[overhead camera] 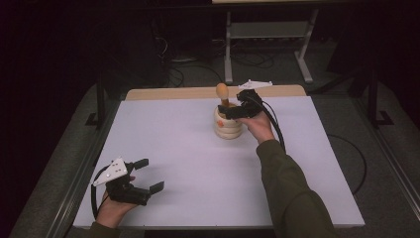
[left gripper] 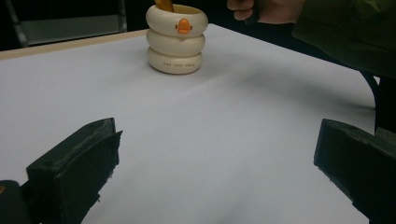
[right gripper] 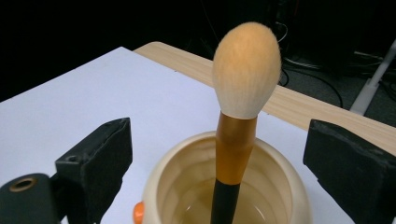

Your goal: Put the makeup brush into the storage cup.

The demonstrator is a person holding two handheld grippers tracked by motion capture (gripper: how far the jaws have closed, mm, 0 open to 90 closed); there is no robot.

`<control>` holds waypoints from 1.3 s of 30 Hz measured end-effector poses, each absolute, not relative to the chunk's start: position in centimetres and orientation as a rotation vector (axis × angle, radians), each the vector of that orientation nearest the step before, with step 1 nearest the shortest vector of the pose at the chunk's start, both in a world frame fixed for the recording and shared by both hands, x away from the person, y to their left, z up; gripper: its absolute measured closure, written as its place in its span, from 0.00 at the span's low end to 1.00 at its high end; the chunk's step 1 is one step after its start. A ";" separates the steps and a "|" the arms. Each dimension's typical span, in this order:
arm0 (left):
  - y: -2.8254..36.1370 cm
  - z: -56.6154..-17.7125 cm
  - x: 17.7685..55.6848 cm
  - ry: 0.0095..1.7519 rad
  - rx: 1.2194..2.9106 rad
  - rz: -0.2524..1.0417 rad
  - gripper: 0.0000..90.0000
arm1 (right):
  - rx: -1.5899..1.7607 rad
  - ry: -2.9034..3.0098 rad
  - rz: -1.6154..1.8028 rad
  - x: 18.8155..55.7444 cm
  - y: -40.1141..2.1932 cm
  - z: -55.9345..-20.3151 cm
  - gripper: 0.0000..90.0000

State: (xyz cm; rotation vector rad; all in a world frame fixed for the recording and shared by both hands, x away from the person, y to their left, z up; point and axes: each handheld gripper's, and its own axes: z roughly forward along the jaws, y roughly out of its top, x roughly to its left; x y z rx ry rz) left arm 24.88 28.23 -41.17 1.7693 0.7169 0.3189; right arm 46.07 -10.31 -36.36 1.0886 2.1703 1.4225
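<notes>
Cream ribbed cup (right gripper: 224,186), fluffy brush (right gripper: 245,70) upright inside, right tool (right gripper: 217,161) and left tool (left gripper: 210,172) open.

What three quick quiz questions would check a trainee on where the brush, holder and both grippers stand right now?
1. True or false: the right gripper is clamped on the makeup brush.
2. Where does the brush stand? A) flat on the table B) upright in the cream ringed holder C) in the left gripper
3. What lies between the left gripper's jaws?

Key
1. False: its jaws stand open on either side of the brush, apart from it.
2. B
3. Nothing: just bare white table, and the jaws are open.
</notes>
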 end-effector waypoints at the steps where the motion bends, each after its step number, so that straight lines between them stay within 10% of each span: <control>1: 28.2 -41.2 24.9 0.718 1.769 0.318 0.00 | 1.084 2.167 1.428 45.9 -10.3 -36.3 0.08; 39: 28.2 -41.2 24.9 0.724 1.770 0.322 0.00 | 0.930 2.197 1.516 37.6 -15.6 -35.5 0.05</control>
